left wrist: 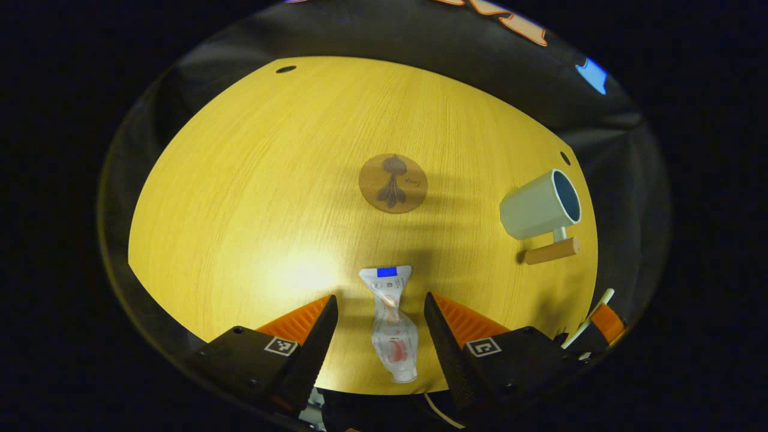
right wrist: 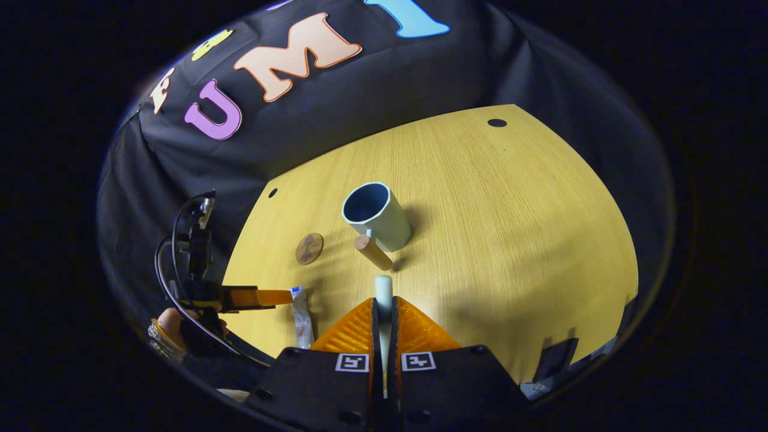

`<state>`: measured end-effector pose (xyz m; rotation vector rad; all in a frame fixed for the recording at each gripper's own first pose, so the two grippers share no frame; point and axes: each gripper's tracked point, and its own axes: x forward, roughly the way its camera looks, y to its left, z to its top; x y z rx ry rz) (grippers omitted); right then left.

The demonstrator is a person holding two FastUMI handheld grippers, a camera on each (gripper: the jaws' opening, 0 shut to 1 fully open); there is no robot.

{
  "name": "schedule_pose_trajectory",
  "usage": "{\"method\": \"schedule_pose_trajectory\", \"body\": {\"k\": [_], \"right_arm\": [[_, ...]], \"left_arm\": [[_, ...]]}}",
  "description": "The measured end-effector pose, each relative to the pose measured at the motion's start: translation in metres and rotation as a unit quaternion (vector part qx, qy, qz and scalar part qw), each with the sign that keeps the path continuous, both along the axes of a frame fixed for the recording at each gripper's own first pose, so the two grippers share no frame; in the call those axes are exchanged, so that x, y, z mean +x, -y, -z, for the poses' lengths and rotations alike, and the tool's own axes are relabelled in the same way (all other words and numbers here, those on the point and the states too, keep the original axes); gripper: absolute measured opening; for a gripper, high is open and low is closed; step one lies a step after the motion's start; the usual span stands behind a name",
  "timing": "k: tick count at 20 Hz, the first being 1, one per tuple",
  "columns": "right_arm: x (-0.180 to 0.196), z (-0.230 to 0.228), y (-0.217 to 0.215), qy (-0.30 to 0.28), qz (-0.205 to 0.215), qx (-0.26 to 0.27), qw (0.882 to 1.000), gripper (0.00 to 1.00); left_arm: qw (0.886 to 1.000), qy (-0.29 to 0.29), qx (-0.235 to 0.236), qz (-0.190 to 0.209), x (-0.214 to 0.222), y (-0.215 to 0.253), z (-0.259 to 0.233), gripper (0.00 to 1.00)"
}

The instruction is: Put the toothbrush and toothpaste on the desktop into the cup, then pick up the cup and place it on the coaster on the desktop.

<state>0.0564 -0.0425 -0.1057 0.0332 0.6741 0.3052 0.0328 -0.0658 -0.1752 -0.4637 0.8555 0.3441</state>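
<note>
The white toothpaste tube lies flat on the wooden table, between the fingers of my open left gripper, which straddle it without touching. In the right gripper view my right gripper is shut on the pale toothbrush, whose end sticks out past the fingertips. The pale cup with a dark inside and a wooden handle stands just beyond it. The cup is also at the right of the left gripper view. A round brown coaster lies mid-table, also seen as the coaster.
Black cloth walls close off the table's far and side edges. The left gripper and the hand holding it appear at the left of the right gripper view, over the toothpaste. Small dark holes mark the tabletop's corners.
</note>
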Motion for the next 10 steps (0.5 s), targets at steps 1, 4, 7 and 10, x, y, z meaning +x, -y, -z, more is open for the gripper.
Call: {"method": "schedule_pose_trajectory", "body": {"k": [1, 4, 7, 10], "right_arm": [[0.0, 0.0, 0.003, -0.001, -0.003, 0.001, 1.0, 0.05], [0.006, -0.003, 0.013, -0.002, -0.007, 0.008, 1.0, 0.06], [0.012, -0.01, 0.021, 0.006, -0.013, 0.012, 1.0, 0.05], [0.012, -0.011, 0.025, 0.005, -0.019, 0.015, 1.0, 0.05]], "left_arm": [[1.0, -0.007, -0.009, -0.003, 0.003, 0.005, 0.006, 0.86], [0.999, -0.048, -0.004, -0.003, 0.003, 0.008, 0.023, 0.86], [0.998, -0.067, -0.002, -0.017, 0.007, 0.008, 0.031, 0.75], [0.996, -0.085, 0.014, -0.024, 0.009, 0.001, 0.034, 0.71]]}}
